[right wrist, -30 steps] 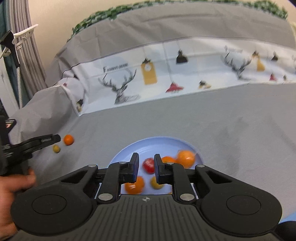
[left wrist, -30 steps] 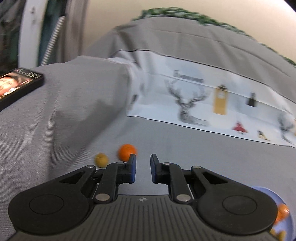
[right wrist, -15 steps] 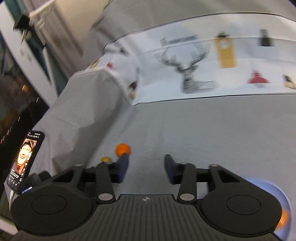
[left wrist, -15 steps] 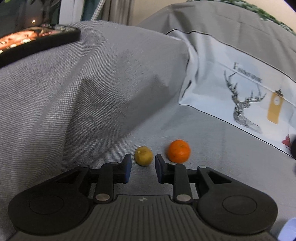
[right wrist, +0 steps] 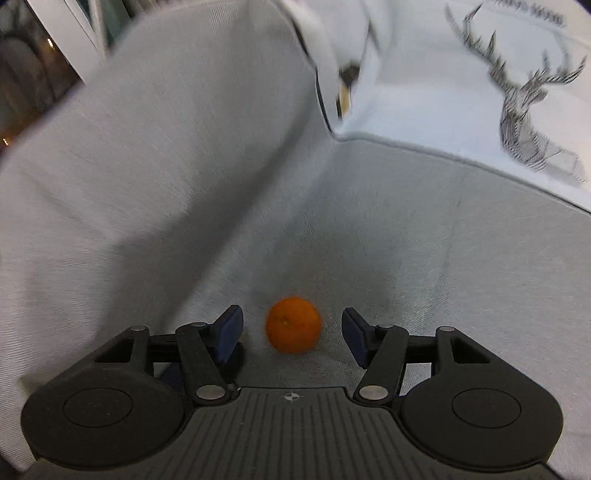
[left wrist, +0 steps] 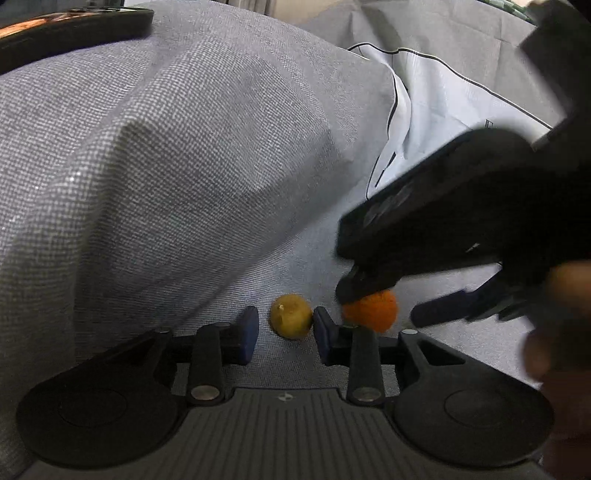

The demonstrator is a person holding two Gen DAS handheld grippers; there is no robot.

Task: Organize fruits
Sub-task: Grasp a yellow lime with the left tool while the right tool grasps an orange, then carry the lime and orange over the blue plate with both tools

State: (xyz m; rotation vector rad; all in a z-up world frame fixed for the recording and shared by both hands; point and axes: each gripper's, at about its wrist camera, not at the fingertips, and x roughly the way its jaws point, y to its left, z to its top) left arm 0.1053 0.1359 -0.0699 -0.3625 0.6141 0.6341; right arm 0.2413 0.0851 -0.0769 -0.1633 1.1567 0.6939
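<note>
A small yellow-green fruit (left wrist: 291, 320) lies on the grey sofa seat between the fingertips of my left gripper (left wrist: 286, 334). Those jaws are closing; the right pad is at the fruit's edge, the left pad stands apart. Just to its right lies an orange (left wrist: 371, 310), partly hidden under my right gripper (left wrist: 395, 299), which reaches in from the right. In the right wrist view the orange (right wrist: 293, 325) sits between the spread fingers of the right gripper (right wrist: 291, 334). Those jaws are opening, with a gap on both sides of the orange.
A grey-covered armrest (left wrist: 166, 147) rises steeply at the left, with a phone (left wrist: 74, 29) lying on top. A white cover with a deer print (right wrist: 524, 99) drapes the backrest. A person's hand (left wrist: 557, 332) holds the right gripper at the right edge.
The right gripper swung left from the blue plate of fruit to the orange and opened. The left gripper came down close to the yellow-green fruit and opened around it.
</note>
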